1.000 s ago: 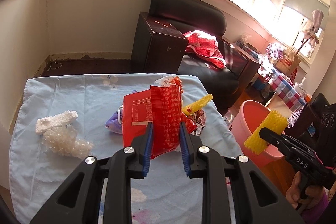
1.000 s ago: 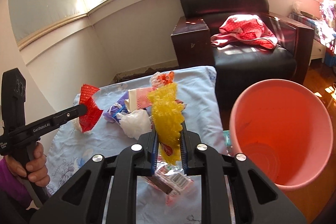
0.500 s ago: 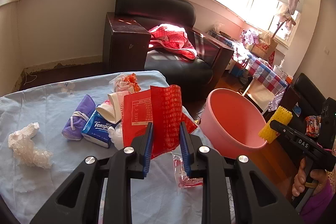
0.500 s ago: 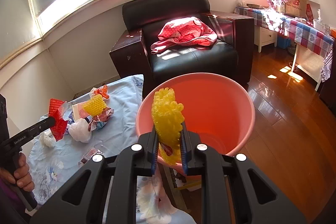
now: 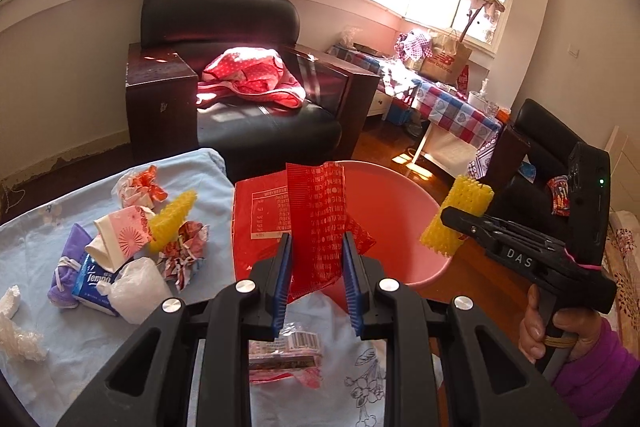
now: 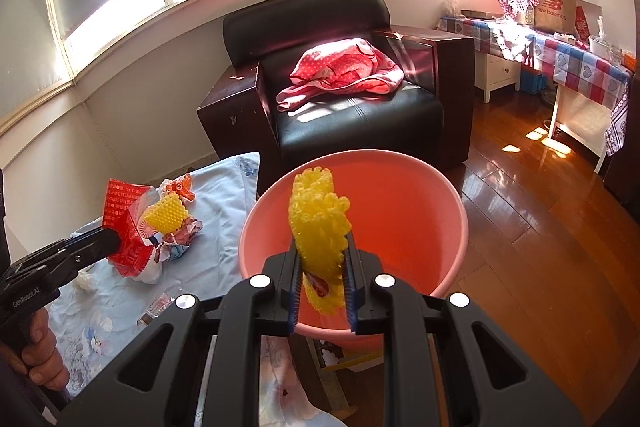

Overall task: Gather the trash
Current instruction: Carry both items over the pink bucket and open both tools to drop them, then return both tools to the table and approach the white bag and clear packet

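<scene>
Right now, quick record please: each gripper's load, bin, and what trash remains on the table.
left gripper: shut on red wrapper, held at the near rim of the bin
right gripper: shut on yellow foam net, held over the bin's opening
pink bin: beside the table, nothing visible inside
table: blue cloth, trash left on it
remaining trash: second yellow foam net, tissue pack, crumpled wrappers
</scene>
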### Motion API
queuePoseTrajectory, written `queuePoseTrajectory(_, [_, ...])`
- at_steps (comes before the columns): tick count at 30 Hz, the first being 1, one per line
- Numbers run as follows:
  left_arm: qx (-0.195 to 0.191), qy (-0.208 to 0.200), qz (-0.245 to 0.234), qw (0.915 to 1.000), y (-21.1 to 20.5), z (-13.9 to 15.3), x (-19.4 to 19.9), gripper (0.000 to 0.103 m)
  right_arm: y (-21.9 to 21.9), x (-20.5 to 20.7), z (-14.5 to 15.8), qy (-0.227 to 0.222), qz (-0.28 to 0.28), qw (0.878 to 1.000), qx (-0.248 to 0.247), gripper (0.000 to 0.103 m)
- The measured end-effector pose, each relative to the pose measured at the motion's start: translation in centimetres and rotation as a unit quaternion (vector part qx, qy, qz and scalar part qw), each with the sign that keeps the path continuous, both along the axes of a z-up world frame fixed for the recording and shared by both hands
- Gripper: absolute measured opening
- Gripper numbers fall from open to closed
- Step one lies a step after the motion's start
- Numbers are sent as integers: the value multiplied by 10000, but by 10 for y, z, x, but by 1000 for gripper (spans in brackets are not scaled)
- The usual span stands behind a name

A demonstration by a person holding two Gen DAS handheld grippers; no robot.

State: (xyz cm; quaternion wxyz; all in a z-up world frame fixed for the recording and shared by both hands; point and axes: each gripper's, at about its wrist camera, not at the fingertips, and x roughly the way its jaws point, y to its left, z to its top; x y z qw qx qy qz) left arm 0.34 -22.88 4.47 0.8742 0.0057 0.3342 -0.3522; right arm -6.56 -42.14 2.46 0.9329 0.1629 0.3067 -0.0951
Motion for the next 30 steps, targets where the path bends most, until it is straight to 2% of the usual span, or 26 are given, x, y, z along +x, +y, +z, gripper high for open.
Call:
queuePoseTrajectory(3, [6,-9,-223,9998,-25,0,1,23,-5,1,-3,13,-77,10000,46,18])
queuePoseTrajectory(6, [24,161,-359,9992,-44,-10,6,23,-7,3,-9,96,-121,9999,16,18])
queuePoseTrajectory(13, [140,441,-536,9975,-83,-35,26,23,-19,12,-28,261,-309,9992,79,18])
queuePoseTrajectory(16, [202,481,-557,9971,-93,-44,33,27,-21,18,-34,303,-366,9989,35,18])
queuePoseTrajectory(19, [191,558,-454,9972,-97,-51,41,33,-23,24,-40,410,-351,9985,77,19])
queuePoseTrajectory(21, [168,605,-410,9972,-94,-53,44,43,-24,28,-44,482,-385,9981,53,19])
queuePoseTrajectory(30, [6,370,-233,9990,-56,-36,44,44,-31,31,-46,484,-456,9977,157,33])
